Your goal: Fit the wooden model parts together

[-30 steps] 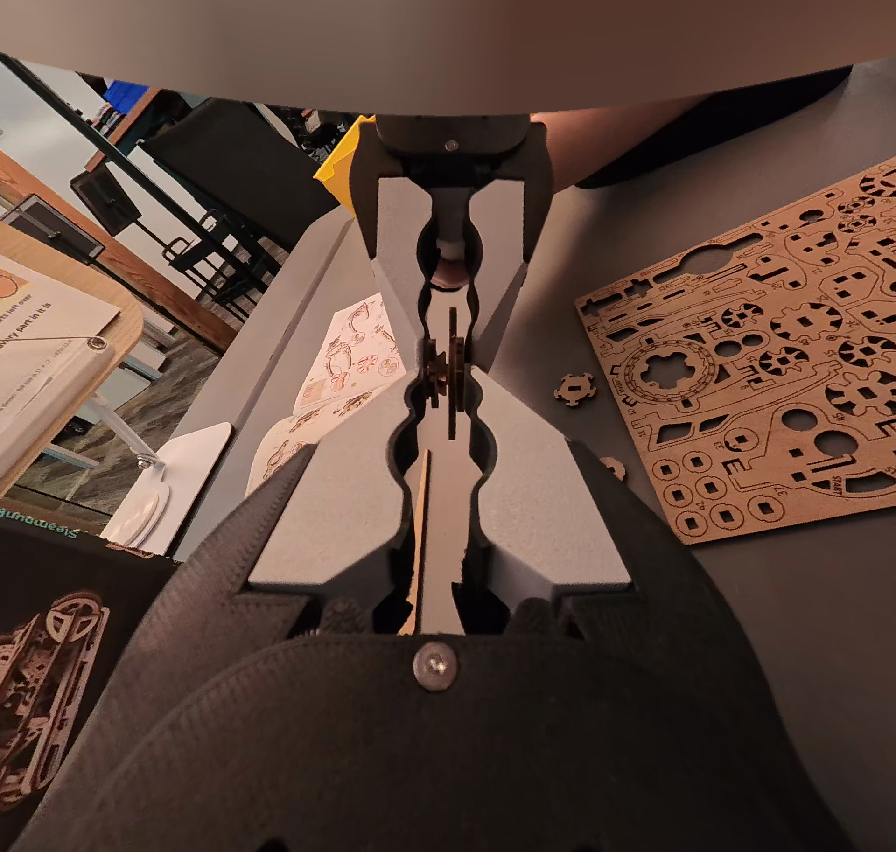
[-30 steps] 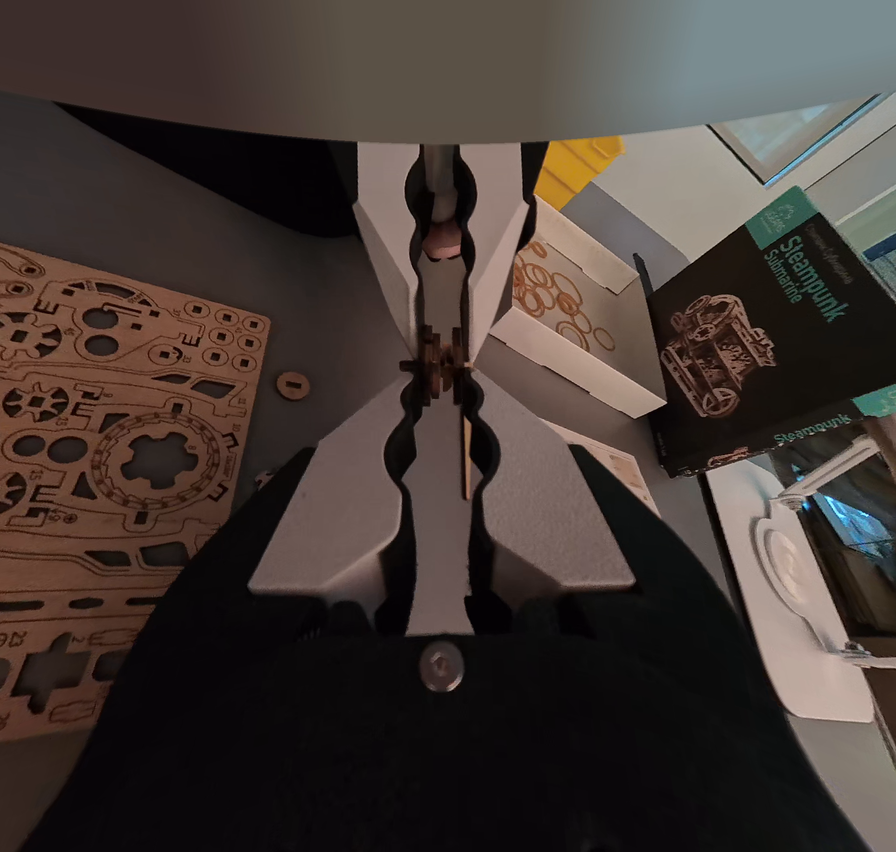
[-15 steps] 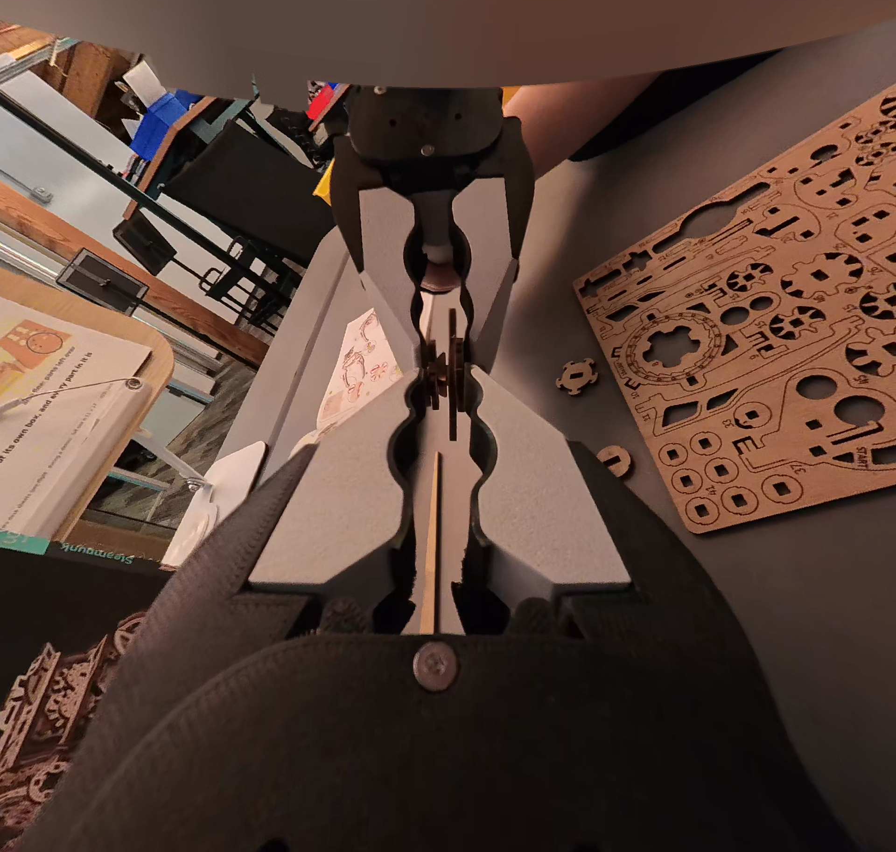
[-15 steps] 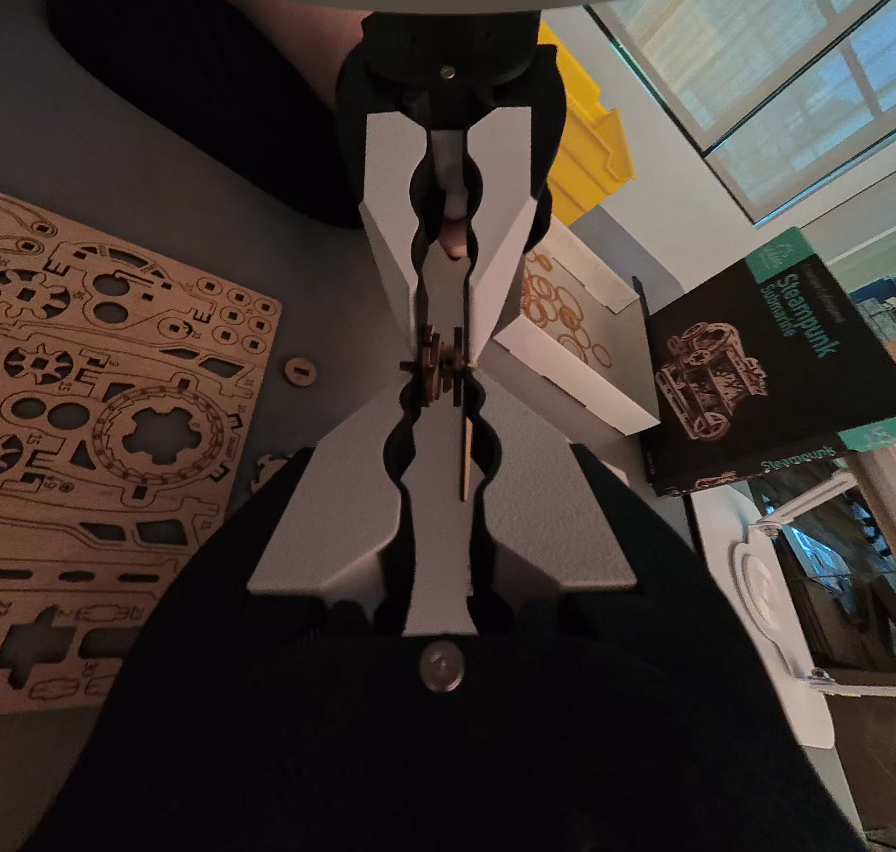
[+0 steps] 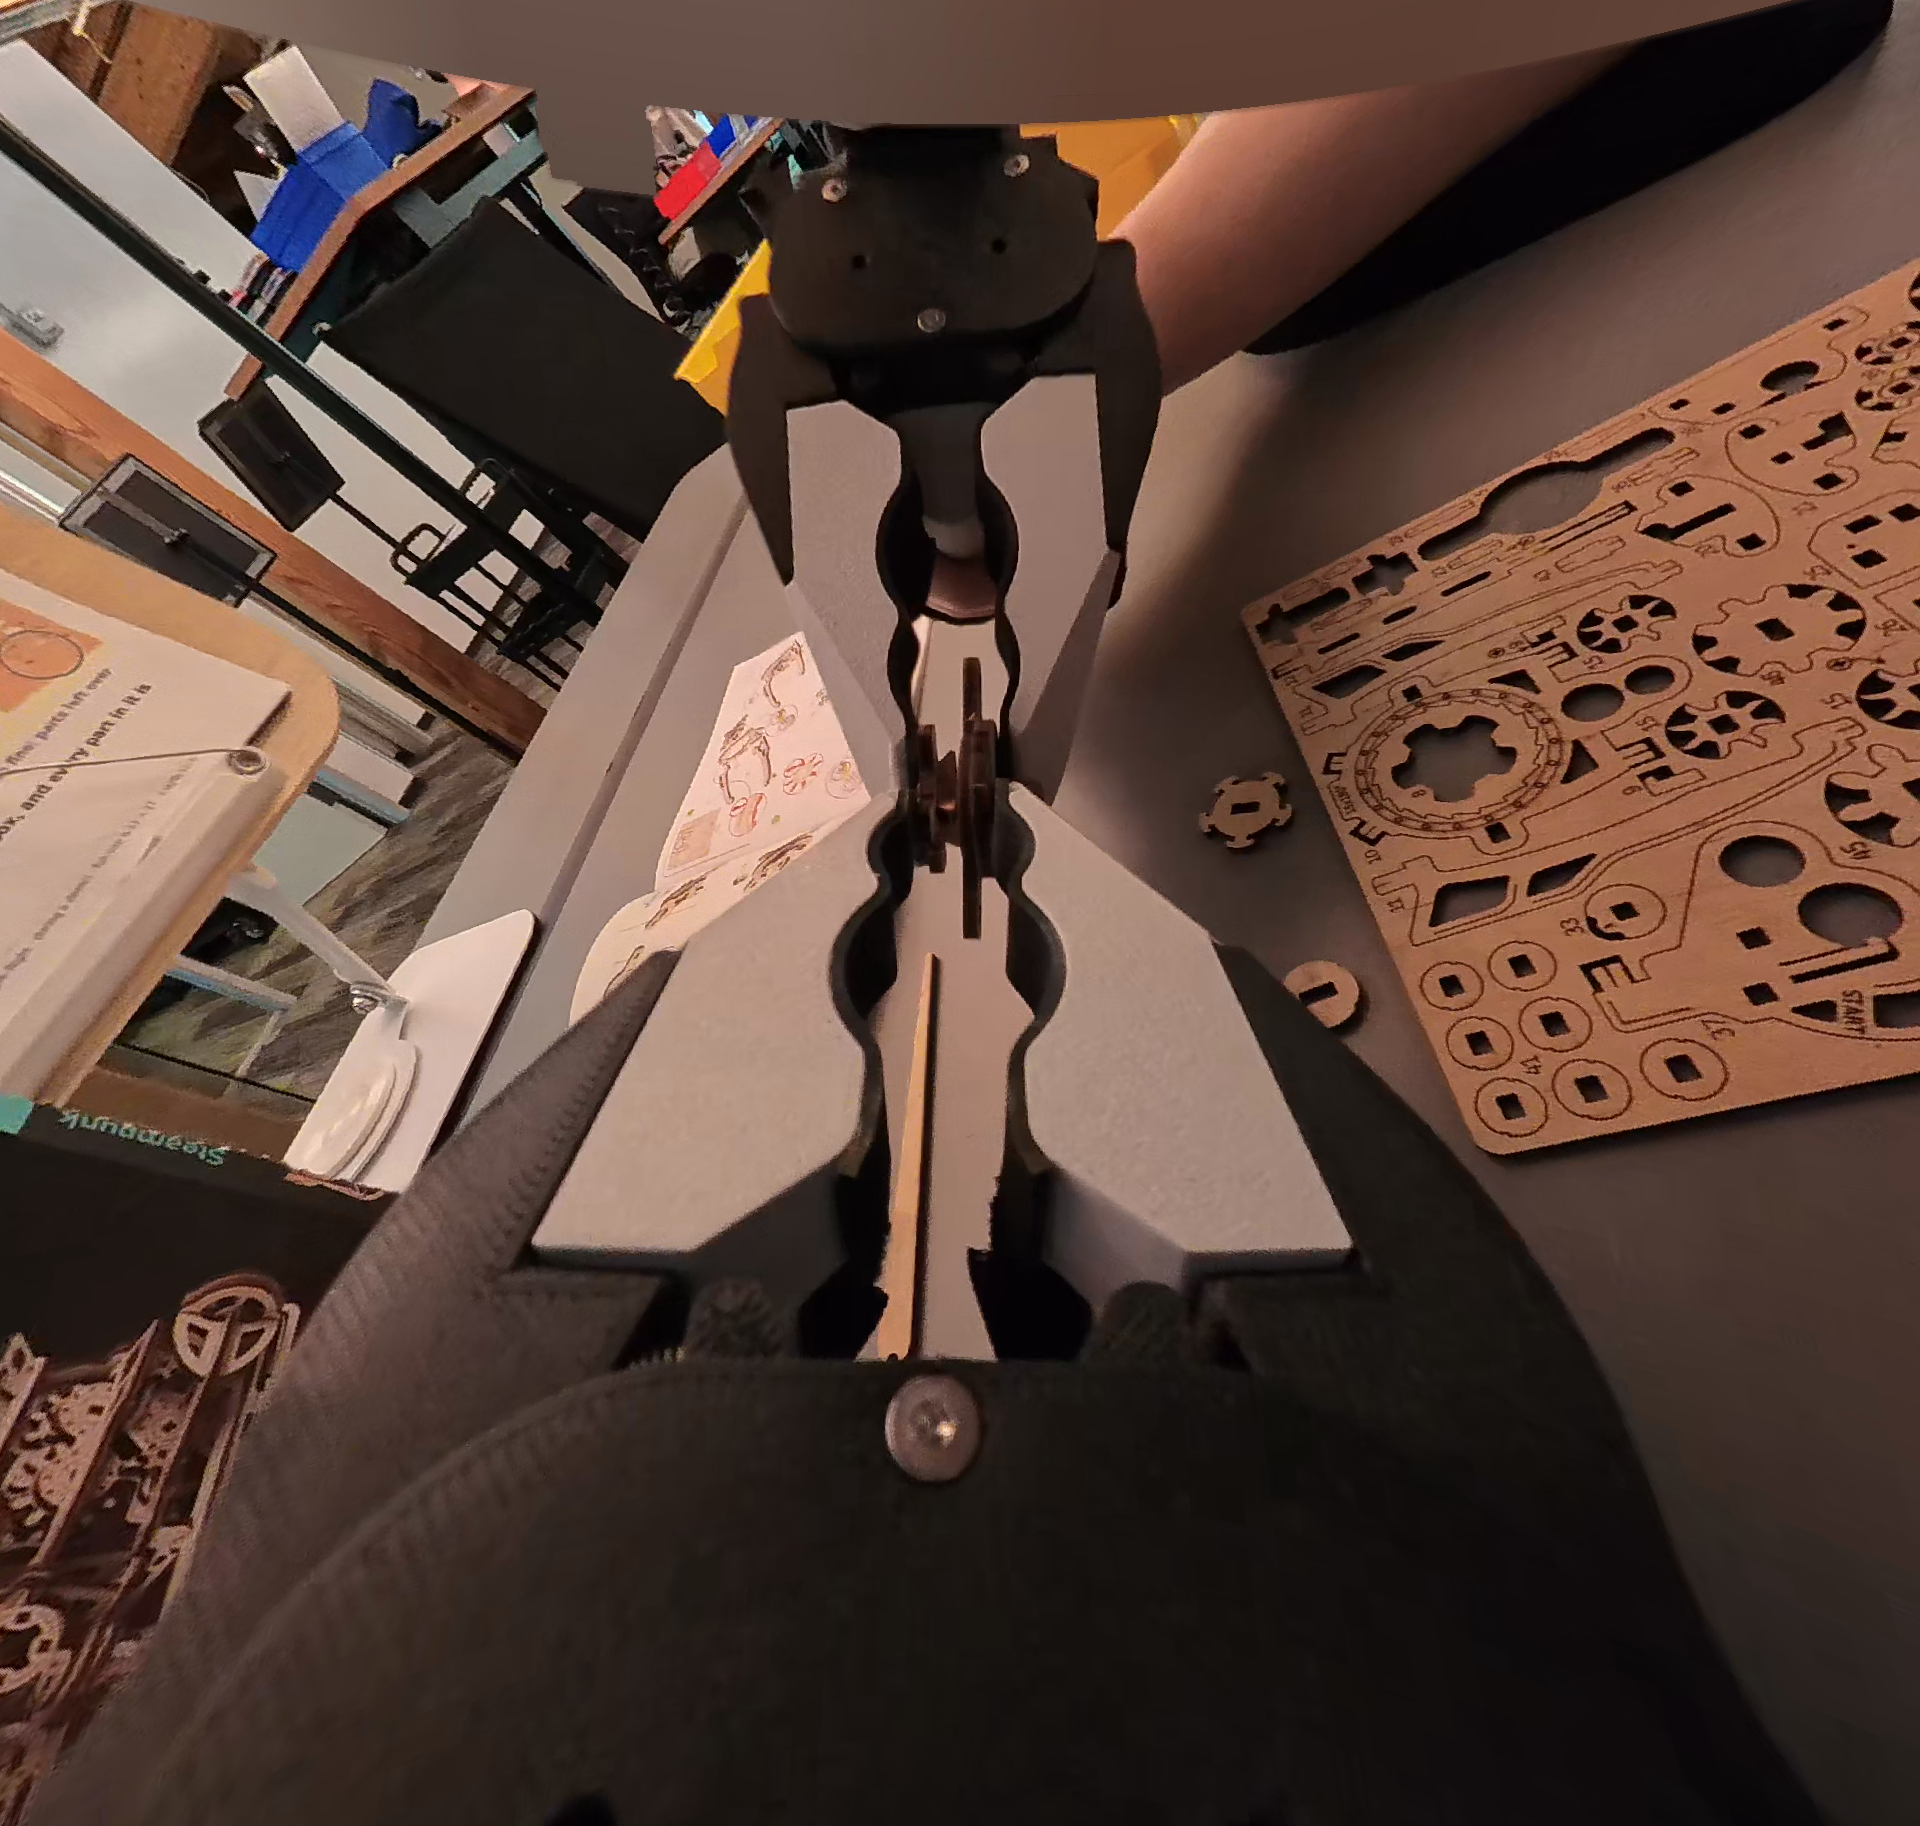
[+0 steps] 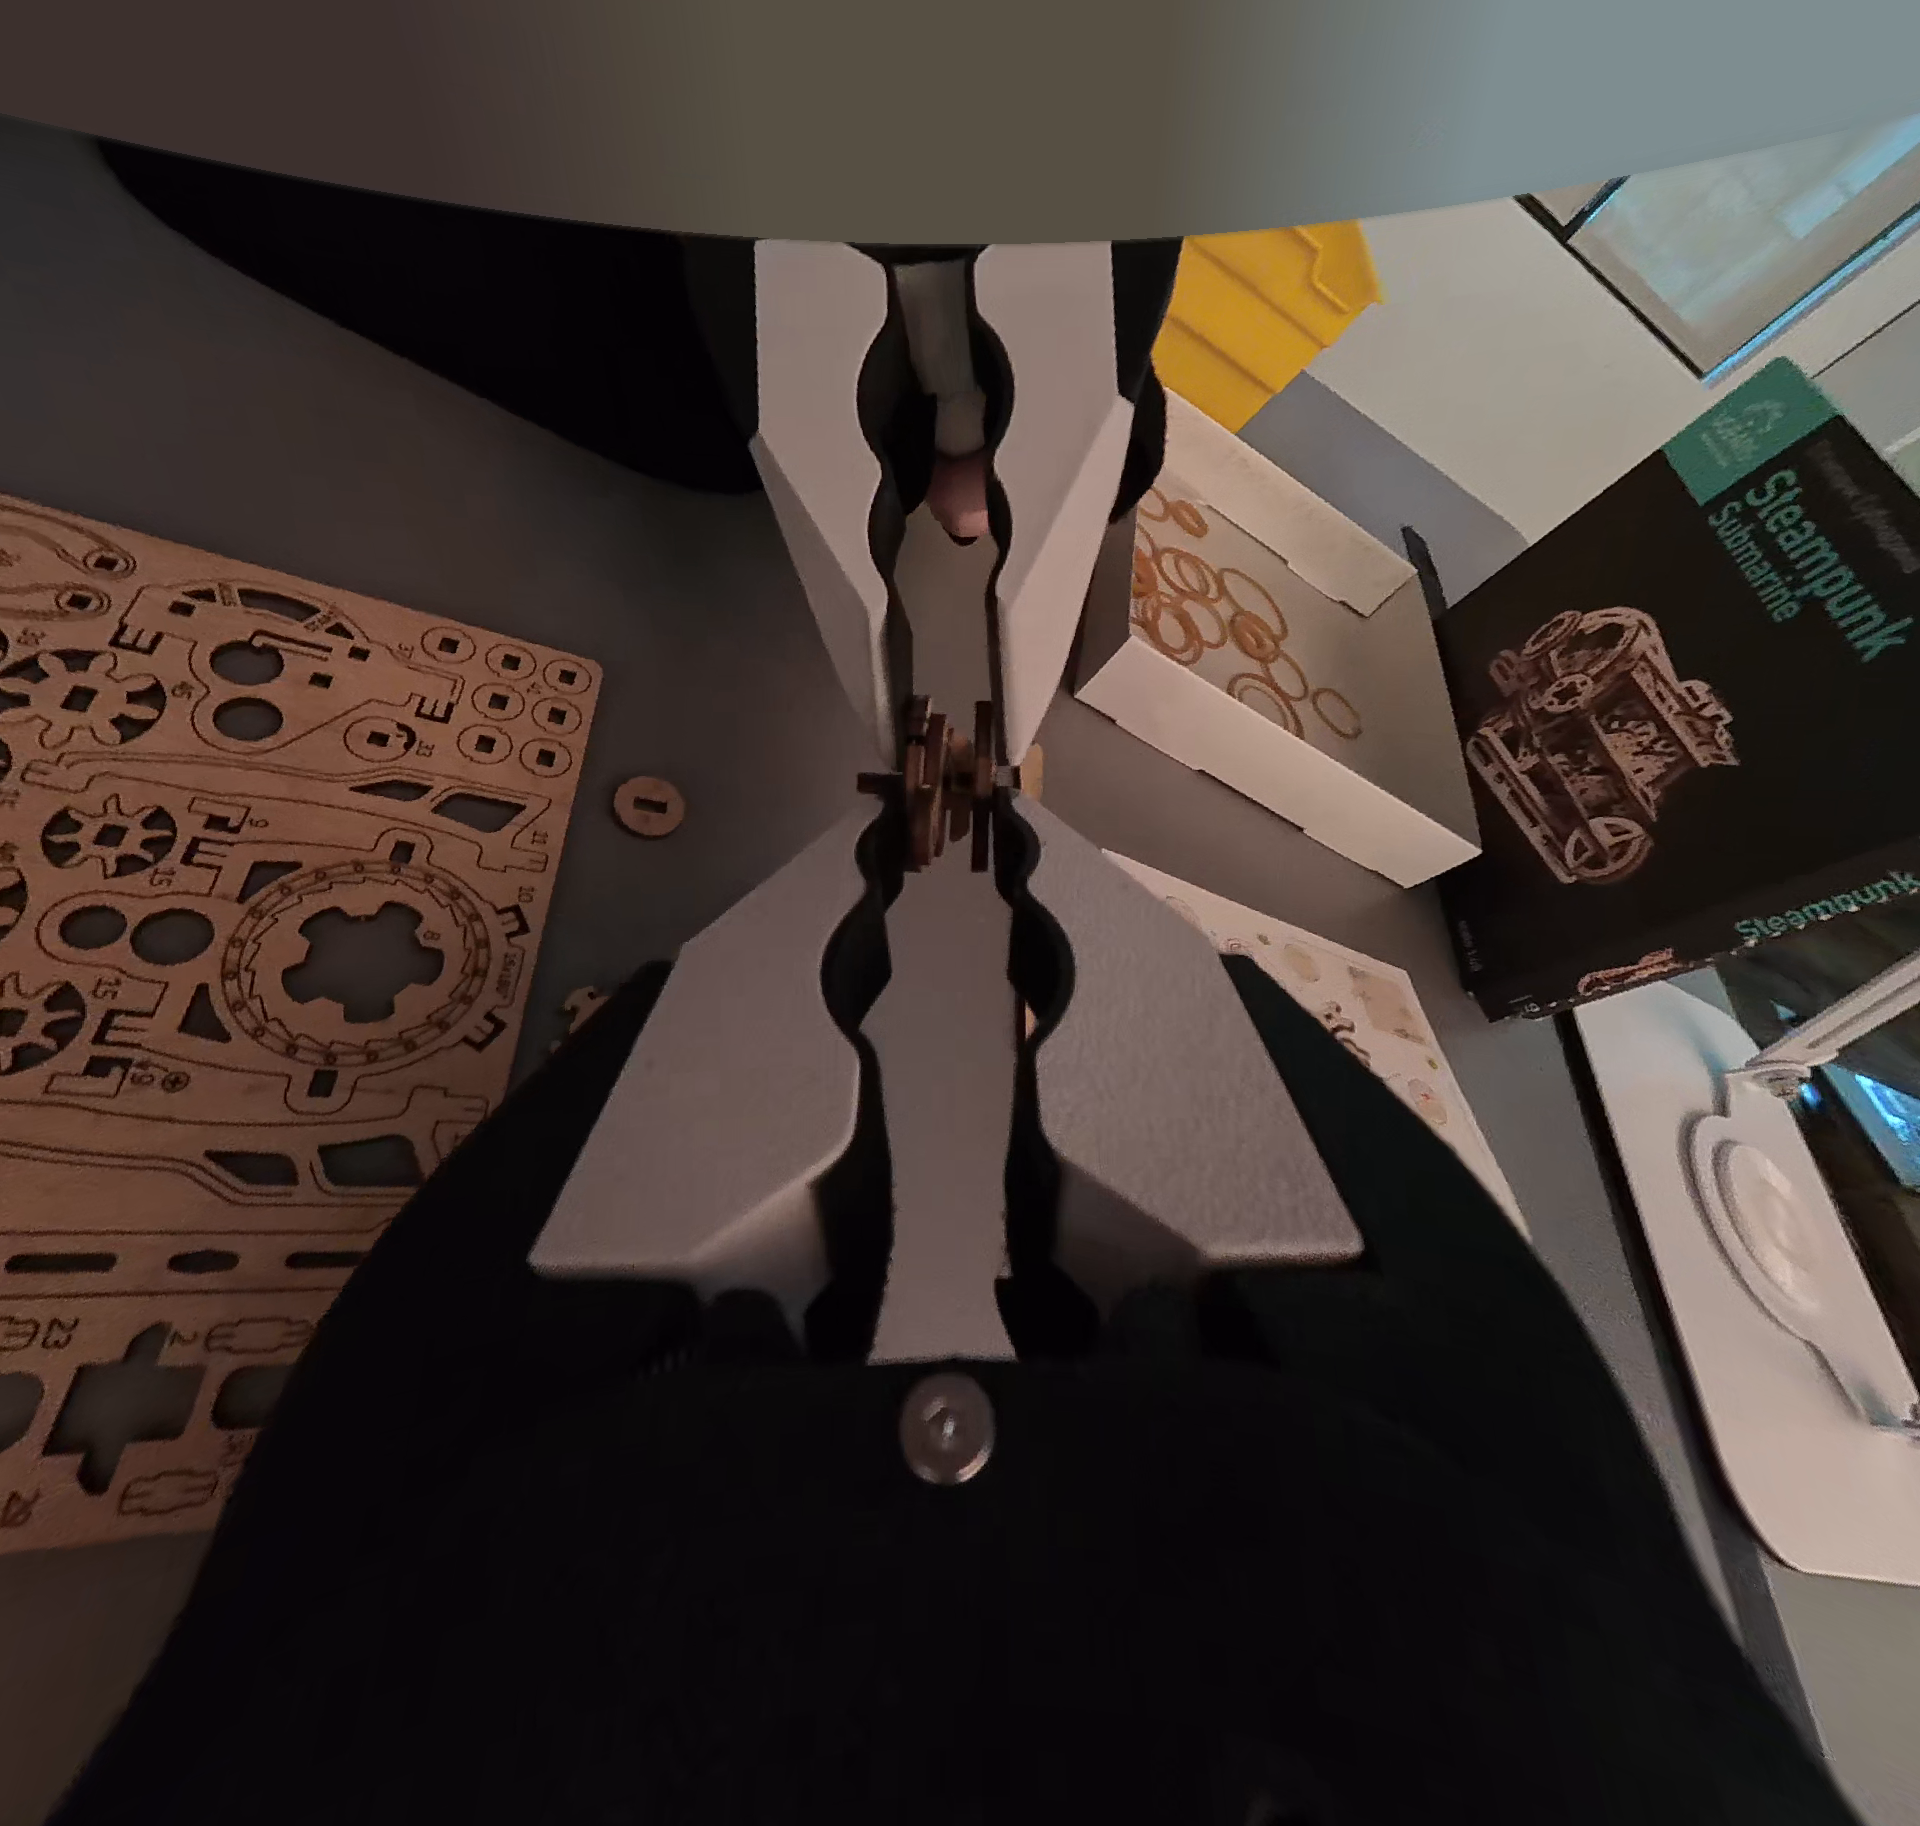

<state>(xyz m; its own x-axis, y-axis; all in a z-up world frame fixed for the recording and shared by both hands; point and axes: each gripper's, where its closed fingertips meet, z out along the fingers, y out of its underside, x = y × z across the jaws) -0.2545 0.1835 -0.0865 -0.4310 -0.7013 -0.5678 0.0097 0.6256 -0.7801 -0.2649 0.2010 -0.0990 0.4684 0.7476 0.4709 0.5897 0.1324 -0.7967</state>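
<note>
Both claws meet tip to tip above the grey table (image 5: 1714, 1361), the left gripper (image 5: 951, 820) and the right gripper (image 6: 940, 789) each pinched narrow on the same small stack of wooden gear discs (image 5: 954, 789). Beside that stack lies the laser-cut plywood sheet (image 5: 1621, 789), with a loose cog (image 5: 1245, 812) and a slotted disc (image 5: 1322, 994) between them. On the stack's other side sit a white tray of rings (image 6: 1247, 654) and the dark kit box (image 6: 1683, 716).
</note>
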